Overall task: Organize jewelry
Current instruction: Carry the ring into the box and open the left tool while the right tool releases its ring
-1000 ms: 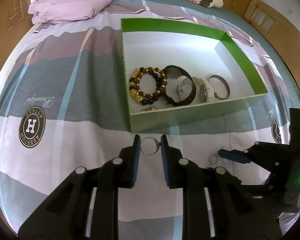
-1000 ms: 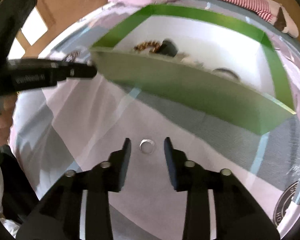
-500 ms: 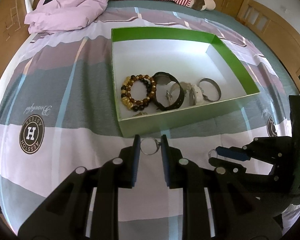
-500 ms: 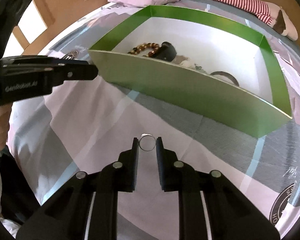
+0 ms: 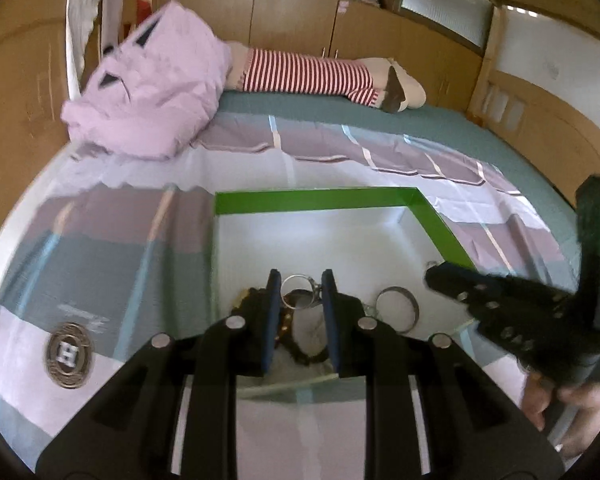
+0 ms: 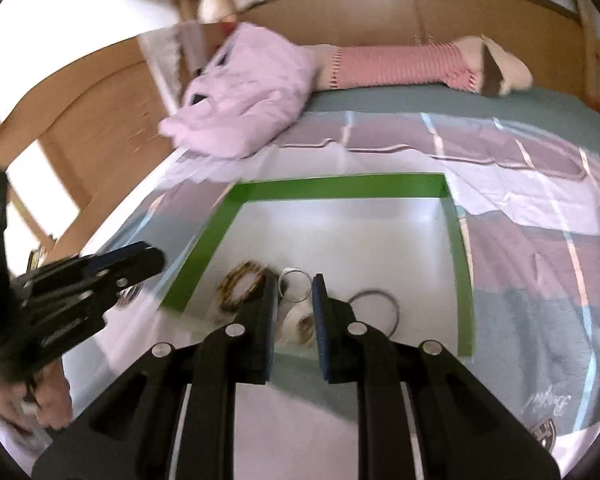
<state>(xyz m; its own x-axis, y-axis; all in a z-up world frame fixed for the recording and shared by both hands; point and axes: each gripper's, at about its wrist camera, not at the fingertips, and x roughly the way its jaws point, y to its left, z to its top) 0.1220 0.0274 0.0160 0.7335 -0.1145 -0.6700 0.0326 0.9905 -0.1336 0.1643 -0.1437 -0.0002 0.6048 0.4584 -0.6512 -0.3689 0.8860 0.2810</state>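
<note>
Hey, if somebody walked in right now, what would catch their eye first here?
Probably the green box on the bed, white inside, with bracelets heaped at its near end. Next, each gripper pinching a thin metal ring above it: the left gripper holds one ring, the right gripper another ring.

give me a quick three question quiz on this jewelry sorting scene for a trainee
1. True or false: the left gripper is empty.
2. What does the right gripper hold? A) a beaded bracelet B) a small ring C) a watch
3. Fill in: the bracelets lie inside the green ____.

Key:
1. False. It is closed on a thin ring.
2. B, a small ring pinched between the fingers; those jaws have just been closing on it.
3. box. A beaded bracelet and a metal bangle rest on its white floor.
</note>
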